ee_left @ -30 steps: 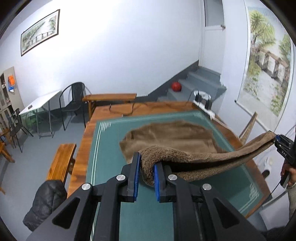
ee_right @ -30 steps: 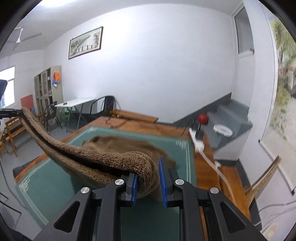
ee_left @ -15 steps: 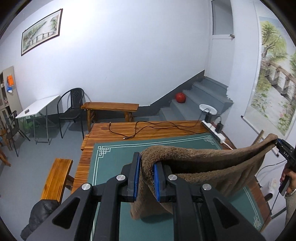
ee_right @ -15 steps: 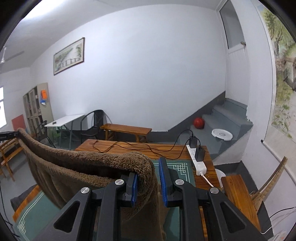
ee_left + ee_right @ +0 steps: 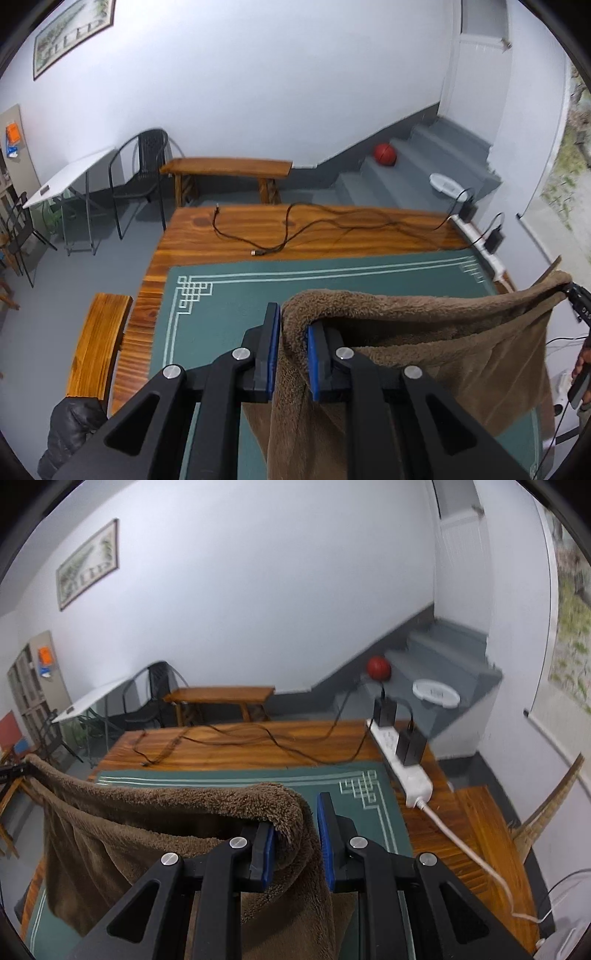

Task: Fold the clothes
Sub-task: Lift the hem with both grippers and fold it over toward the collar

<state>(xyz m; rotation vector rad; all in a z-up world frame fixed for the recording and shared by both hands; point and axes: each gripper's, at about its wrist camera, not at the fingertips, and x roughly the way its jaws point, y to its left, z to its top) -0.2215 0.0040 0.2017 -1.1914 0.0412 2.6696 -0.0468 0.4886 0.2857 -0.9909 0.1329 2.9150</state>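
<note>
I have the brown fleece garment (image 5: 424, 354) pinched by left gripper (image 5: 291, 350) and right gripper (image 5: 295, 840), hanging below both over the green mat (image 5: 229, 295); fold count apparently hidden, so stage undetermined.

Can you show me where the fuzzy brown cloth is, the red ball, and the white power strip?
fuzzy brown cloth (image 5: 424, 314): left wrist view, on its top edge stretched between the grippers.
red ball (image 5: 385, 154): left wrist view, middle of the ball on the grey stairs.
white power strip (image 5: 413, 782): right wrist view, on its near end.
</note>
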